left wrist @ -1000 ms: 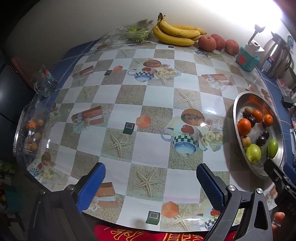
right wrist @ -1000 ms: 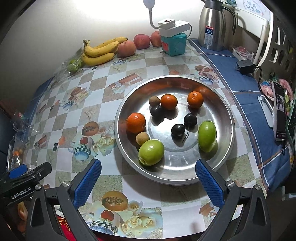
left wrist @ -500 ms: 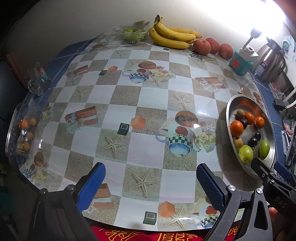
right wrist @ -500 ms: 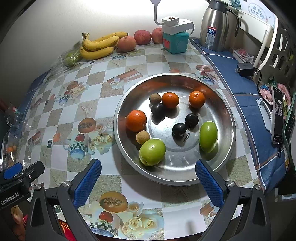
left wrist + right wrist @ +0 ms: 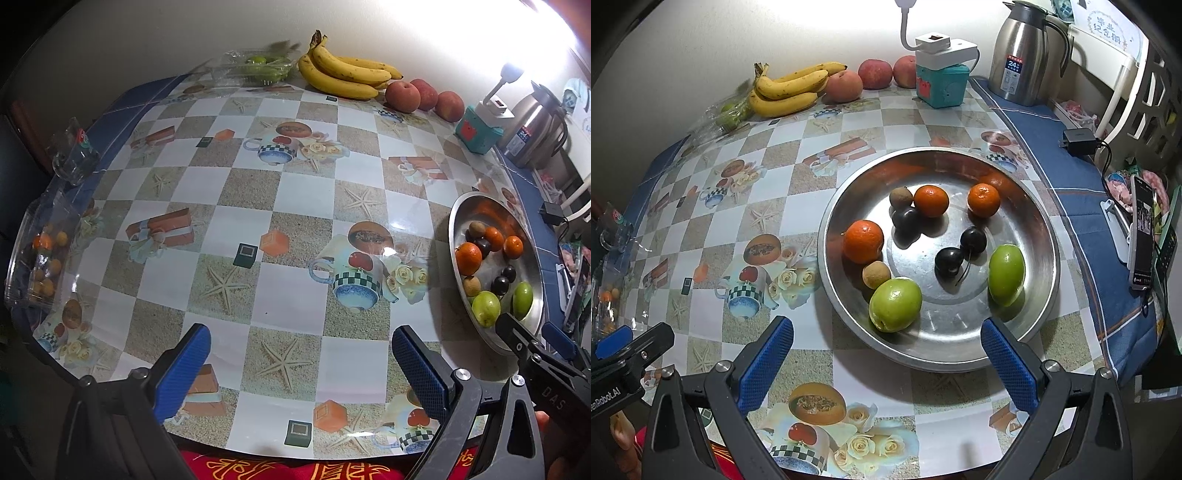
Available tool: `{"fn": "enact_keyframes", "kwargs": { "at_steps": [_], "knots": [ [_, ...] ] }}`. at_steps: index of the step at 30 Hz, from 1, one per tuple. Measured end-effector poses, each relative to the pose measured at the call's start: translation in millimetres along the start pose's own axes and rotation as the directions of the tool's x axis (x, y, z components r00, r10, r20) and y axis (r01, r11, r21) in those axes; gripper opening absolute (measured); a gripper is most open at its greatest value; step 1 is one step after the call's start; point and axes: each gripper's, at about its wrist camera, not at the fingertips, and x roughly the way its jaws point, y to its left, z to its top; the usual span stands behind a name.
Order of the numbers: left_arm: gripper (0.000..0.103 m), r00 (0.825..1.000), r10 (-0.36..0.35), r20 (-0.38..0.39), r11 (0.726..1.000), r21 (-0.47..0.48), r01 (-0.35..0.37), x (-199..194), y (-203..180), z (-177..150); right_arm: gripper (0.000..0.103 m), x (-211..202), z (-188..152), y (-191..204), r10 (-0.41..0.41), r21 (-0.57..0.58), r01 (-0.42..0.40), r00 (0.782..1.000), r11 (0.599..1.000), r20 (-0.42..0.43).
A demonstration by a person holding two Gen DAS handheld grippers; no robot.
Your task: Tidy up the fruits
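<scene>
The fruit to sort lies loose in the steel dish [image 5: 1039, 236] at the right of the table [image 5: 303, 206]: three mandarins [image 5: 863, 241], two green fruits [image 5: 895, 305], three dark cherries [image 5: 949, 261] and two small brown longans [image 5: 876, 274], none stacked; bananas [image 5: 786, 88] and peaches [image 5: 875, 74] sit well apart along the far wall.

By my judgement the mandarins are light and slightly yielding, best taken across the middle with a gentle squeeze; the green fruits look firm, smooth and inclined to roll on the slick steel; the cherries are small, glossy and soft, so they probably want a light pinch or the stem; the longans seem hard-shelled and easy to flick away.

The right gripper [image 5: 886, 354] hangs over the near rim with its jaws spread wide and nothing between them; the left gripper [image 5: 301, 363] is likewise spread and empty, above bare tablecloth.

Against half a second ago, the right view shows the dish a touch larger and nearer; the left view has drawn closer to the table; no fruit has shifted.
</scene>
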Motion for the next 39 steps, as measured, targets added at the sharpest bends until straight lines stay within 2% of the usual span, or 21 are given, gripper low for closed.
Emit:
{"fn": "enact_keyframes", "kwargs": {
  "at_steps": [39],
  "knots": [
    [0.100,1.000,0.007,0.003,1.000,-0.012,-0.007,-1.0,2.0,0.6,0.101,3.9,-1.5,2.7,-0.001,-0.004,0.001,1.000,1.000,-0.010]
  ]
}}
